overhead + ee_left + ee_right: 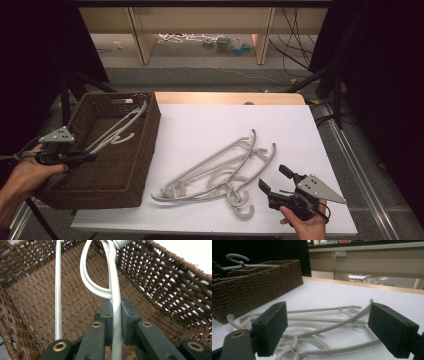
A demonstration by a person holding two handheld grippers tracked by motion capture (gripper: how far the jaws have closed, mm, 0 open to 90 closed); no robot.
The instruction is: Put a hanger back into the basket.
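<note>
L gripper (115,322) clamps hanger (113,285), hook end toward basket's (160,277) far wall.

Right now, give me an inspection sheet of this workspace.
Surface: white table, wooden strip along its far edge.
Job's things: brown wicker basket at the table's left; one grey hanger held over the basket, leaning on its far rim; pile of grey hangers tangled on the table.
Clutter: nothing seen on the table.
Grippers: left gripper shut on the hanger's arm; right gripper open, beside the pile.
Cables: black cables hanging at back right; white cord on the floor.
Surroundings: wooden shelving behind, dark curtains either side.
</note>
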